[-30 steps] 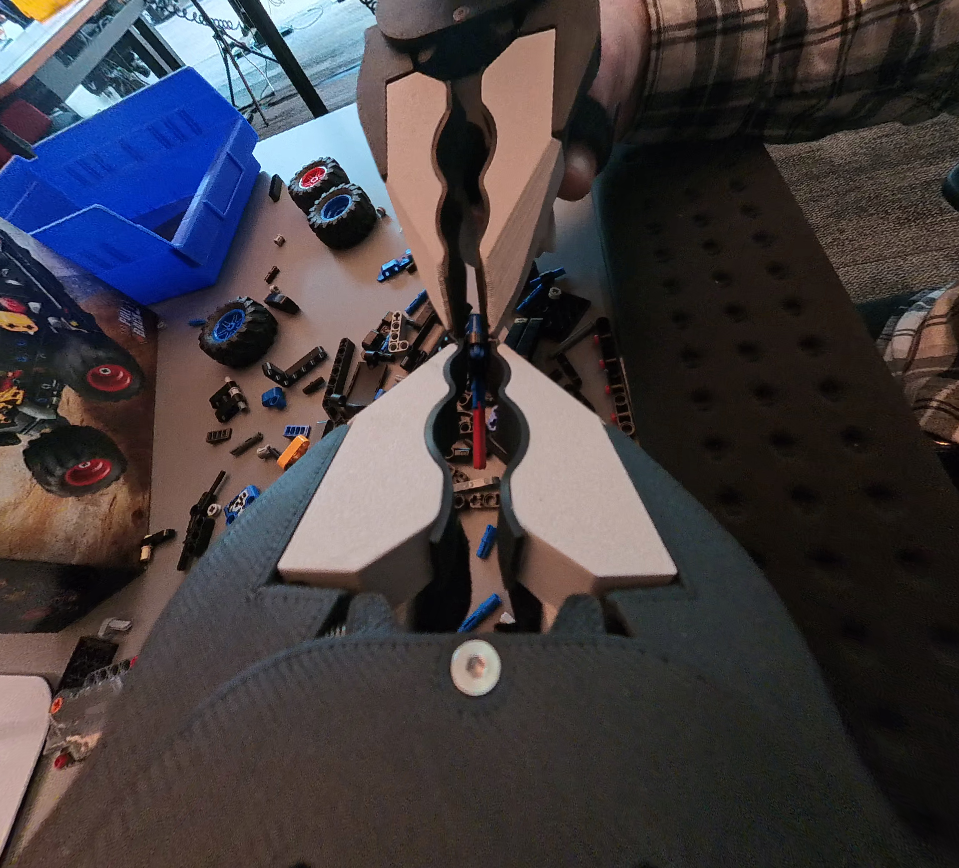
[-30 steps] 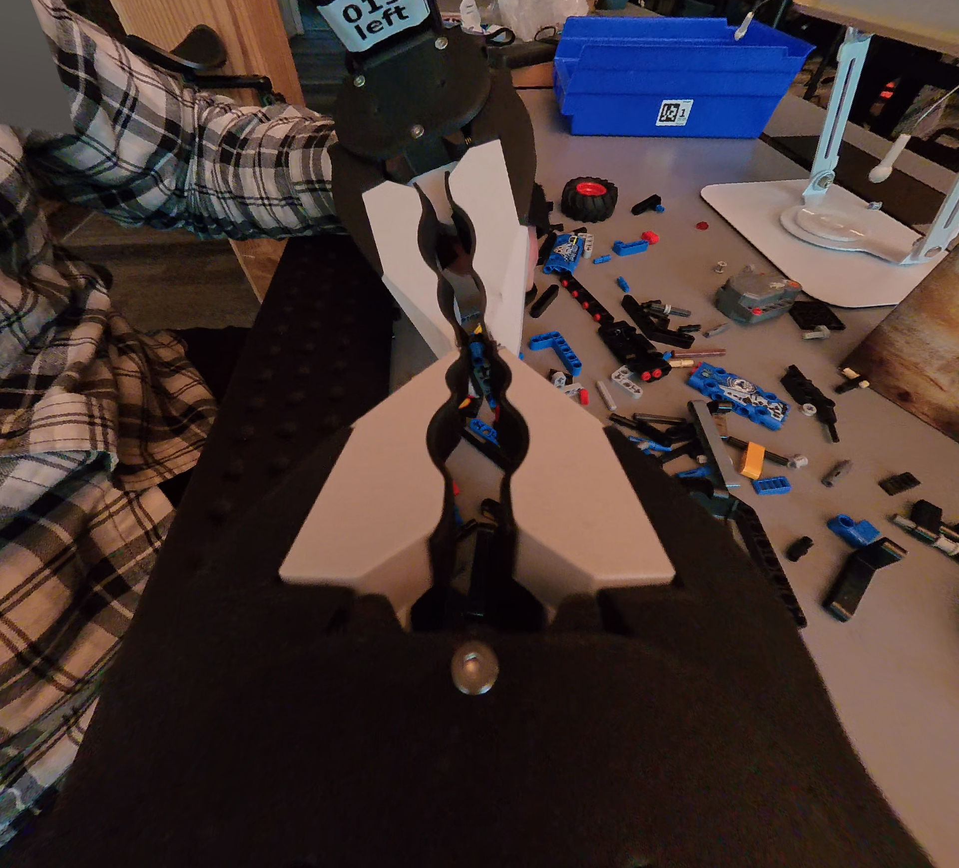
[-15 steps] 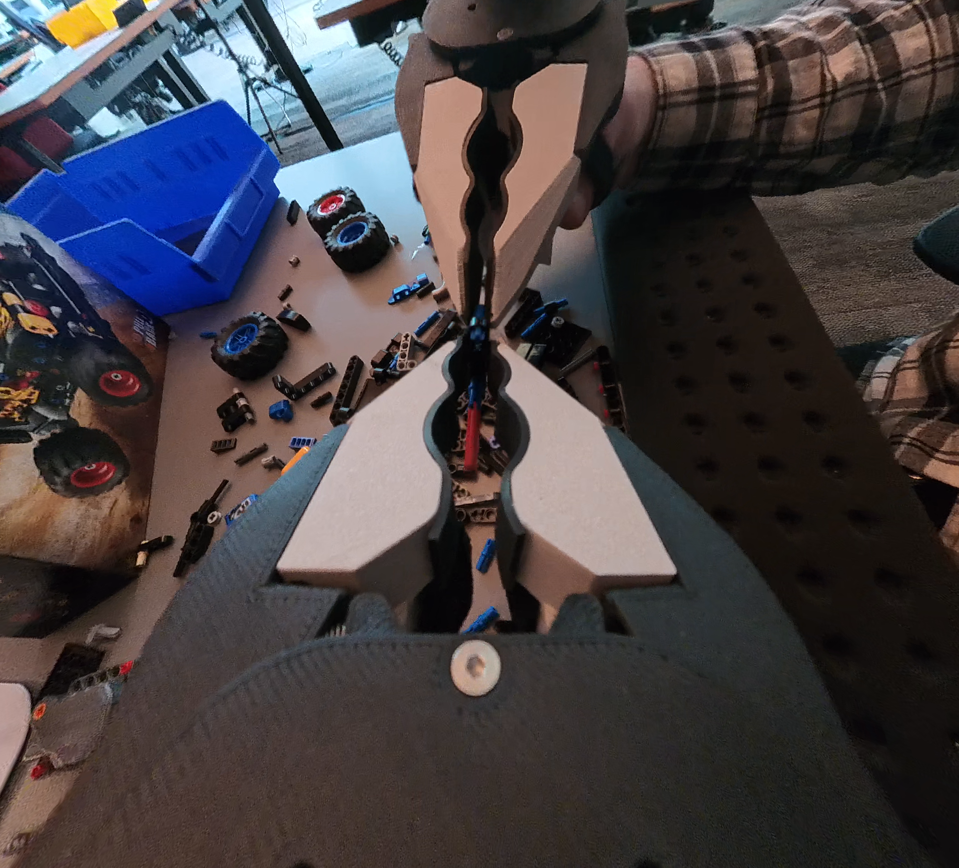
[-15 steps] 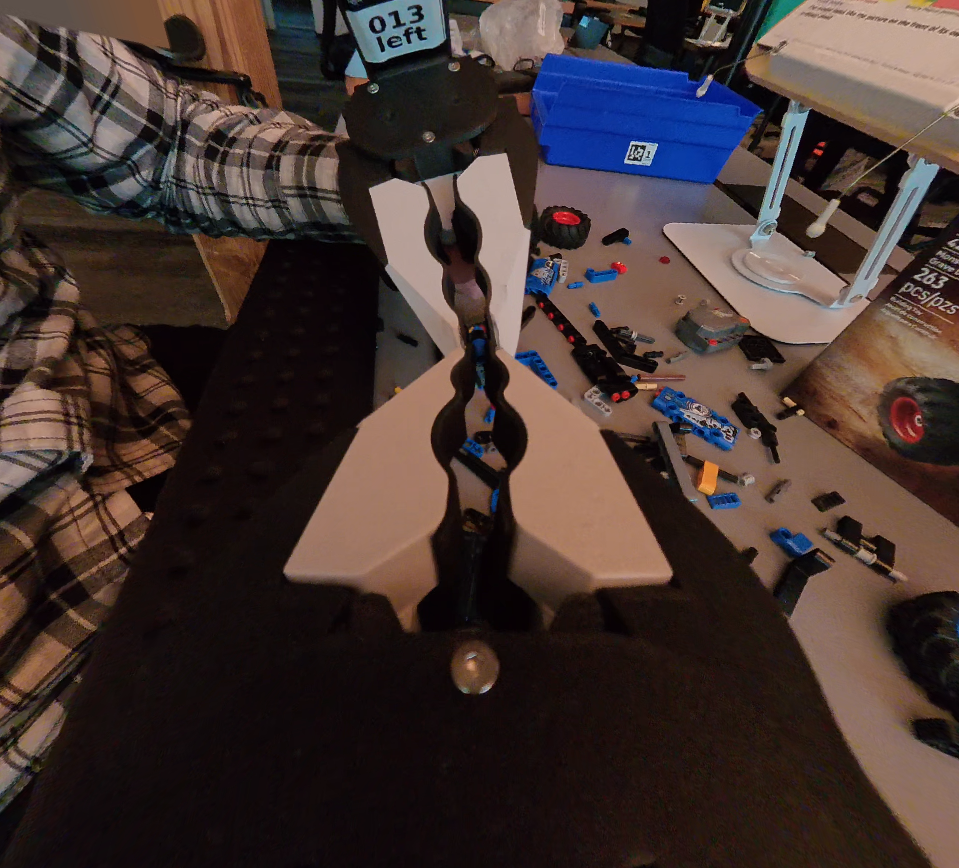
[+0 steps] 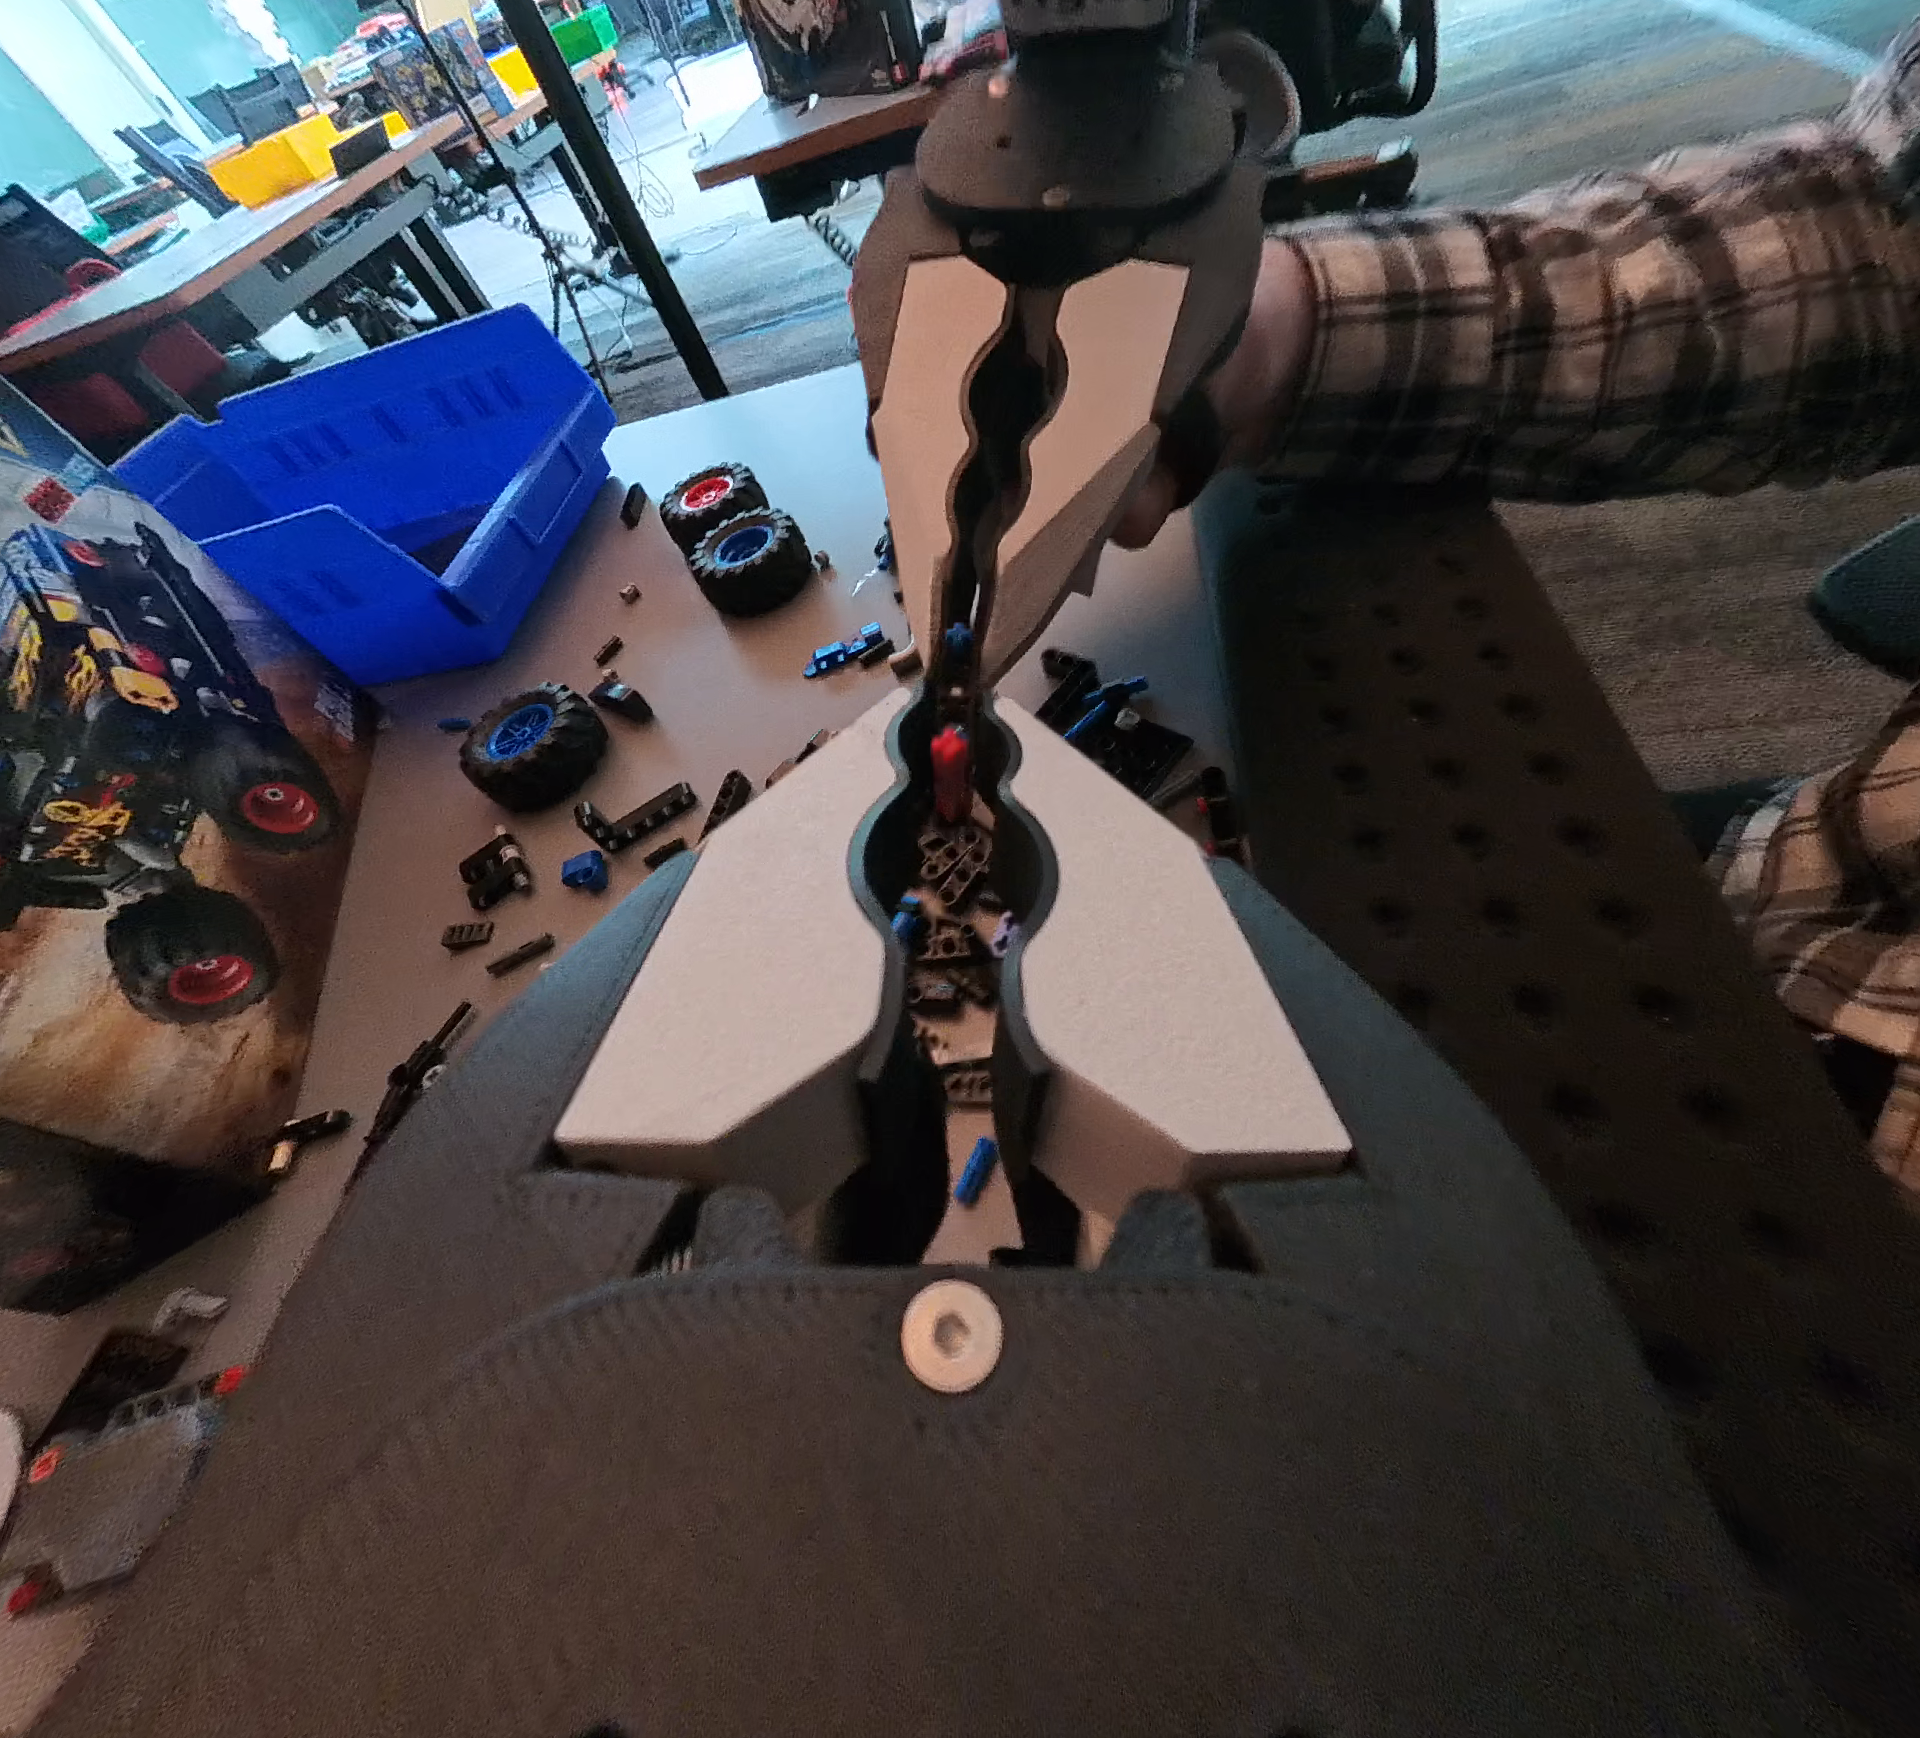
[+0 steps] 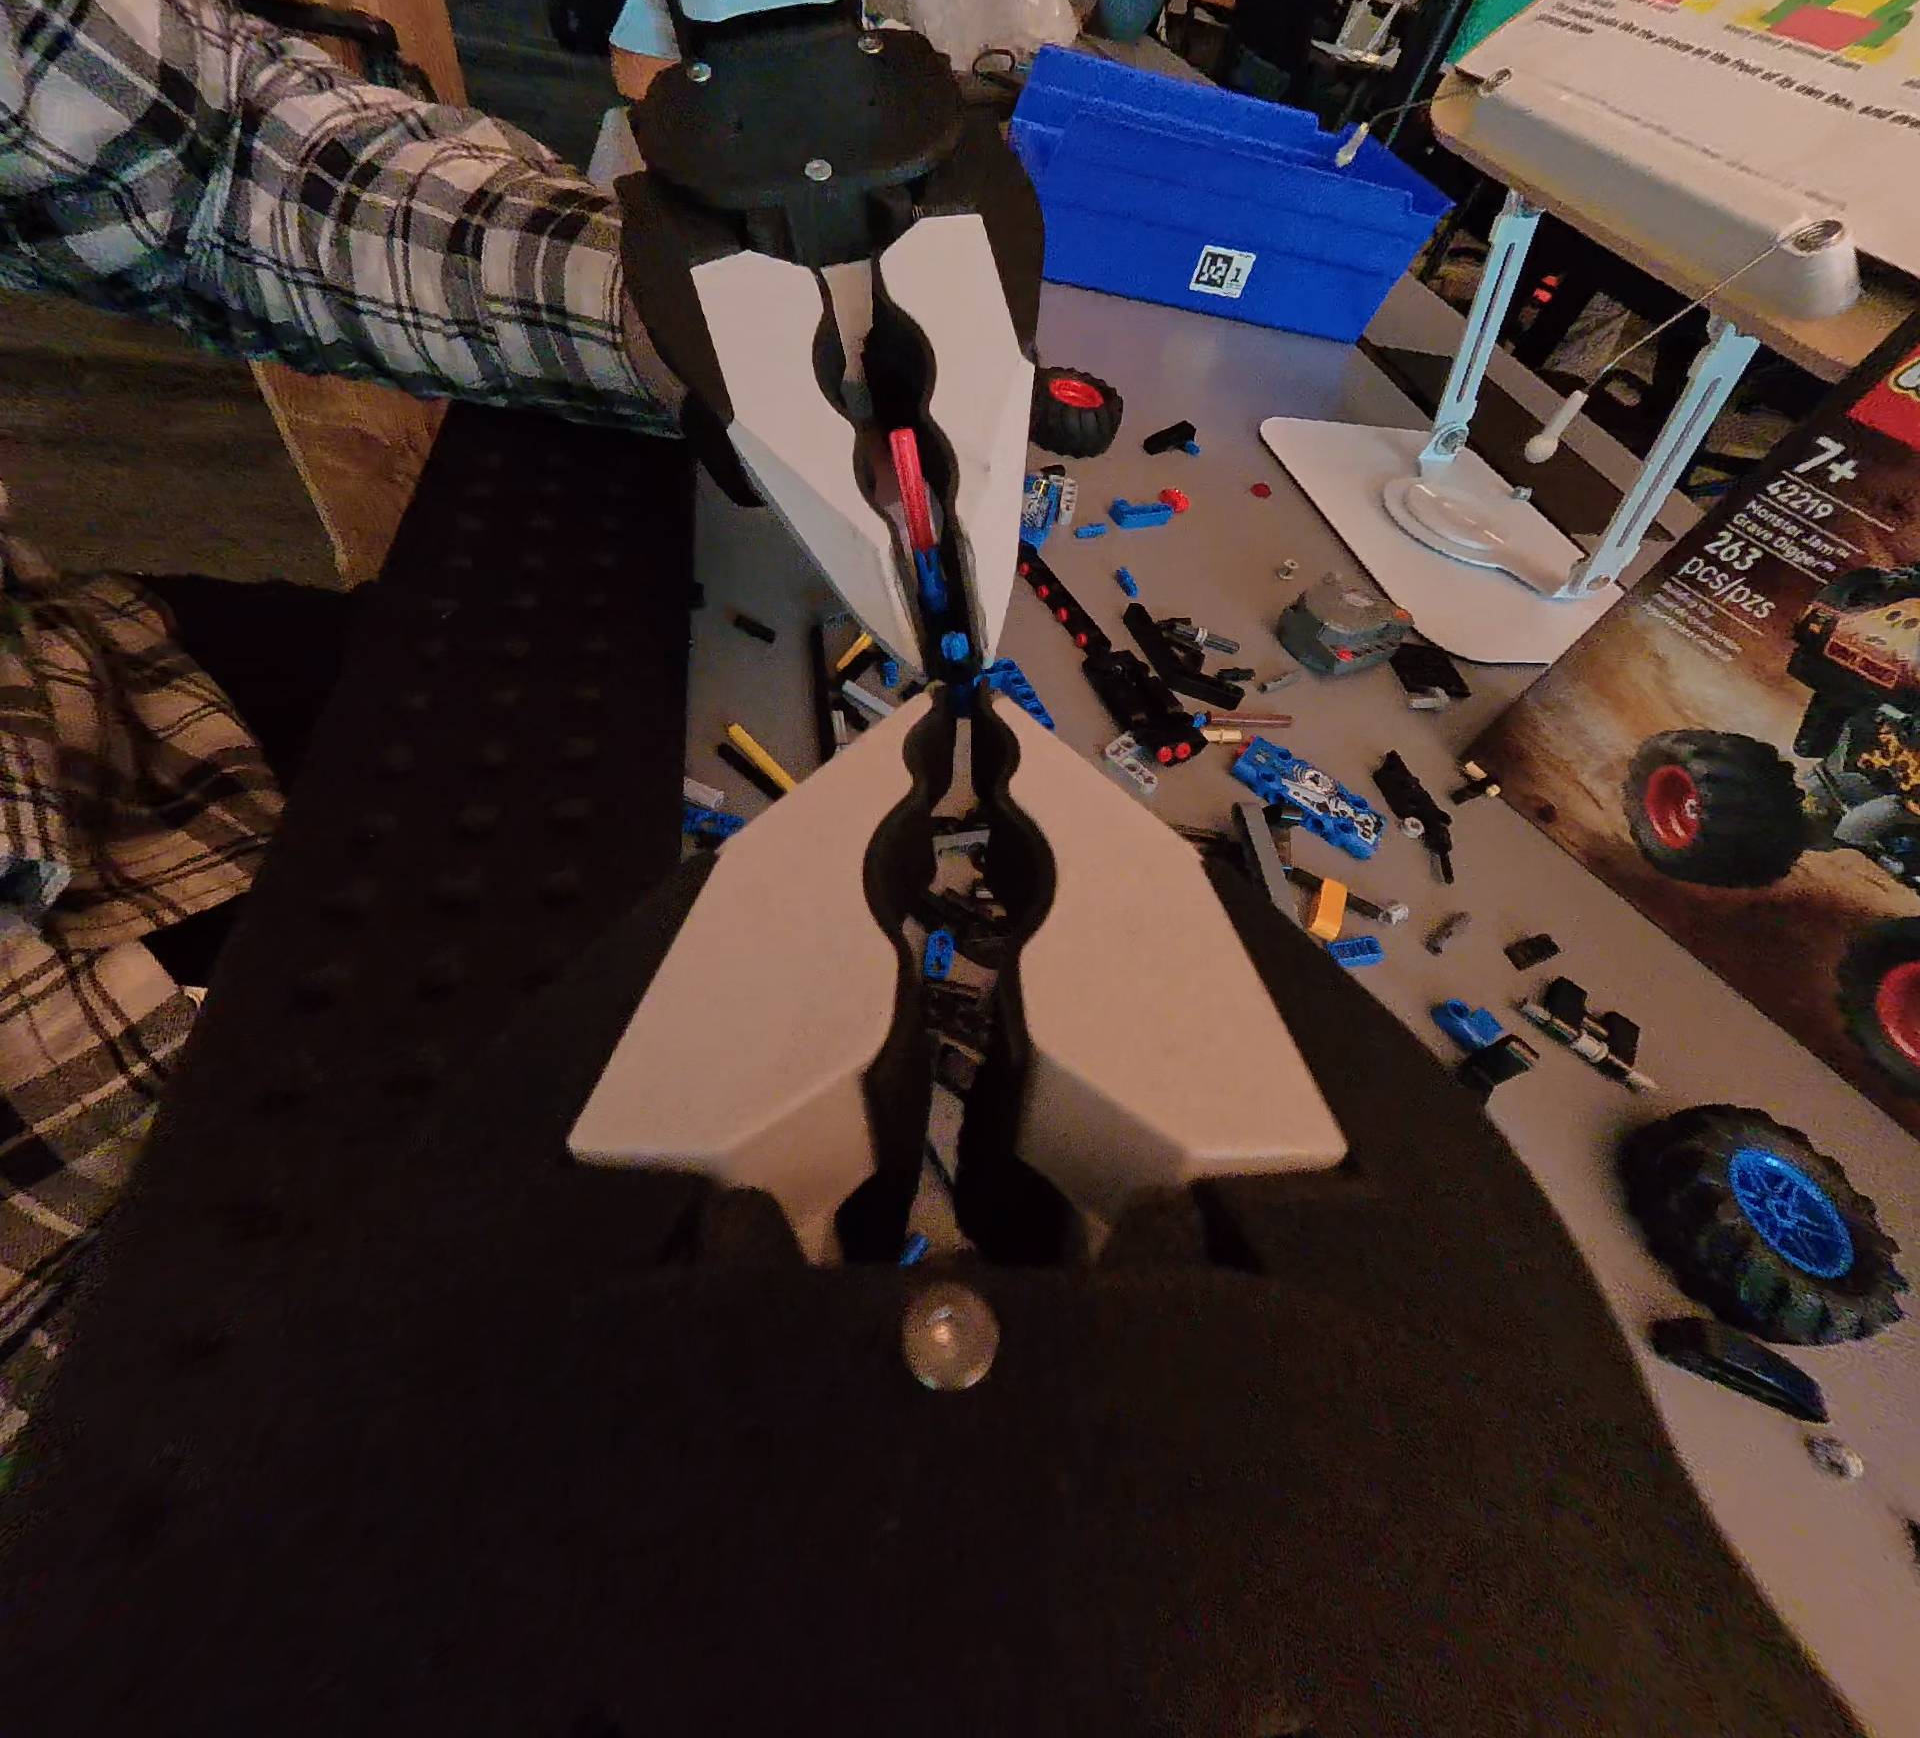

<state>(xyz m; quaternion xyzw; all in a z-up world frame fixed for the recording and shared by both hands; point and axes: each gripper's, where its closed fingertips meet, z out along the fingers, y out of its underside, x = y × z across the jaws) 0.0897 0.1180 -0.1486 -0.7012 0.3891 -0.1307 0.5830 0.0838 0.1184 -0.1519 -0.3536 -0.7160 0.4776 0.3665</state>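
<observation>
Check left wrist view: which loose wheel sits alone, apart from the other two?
The blue-hubbed wheel nearer the camera, in front of the blue bin. The red-hubbed wheel and second blue-hubbed wheel sit together farther back.

The right claw (image 6: 954, 712) is closed, tip to tip with the left claw (image 6: 951, 649), which grips a red-and-blue axle (image 6: 914, 514). Below them the counter (image 6: 1195, 369) is strewn with small parts. A blue bin (image 6: 1195, 234) stands behind, a blue-hubbed wheel (image 6: 1766, 1221) lies at the right.
</observation>
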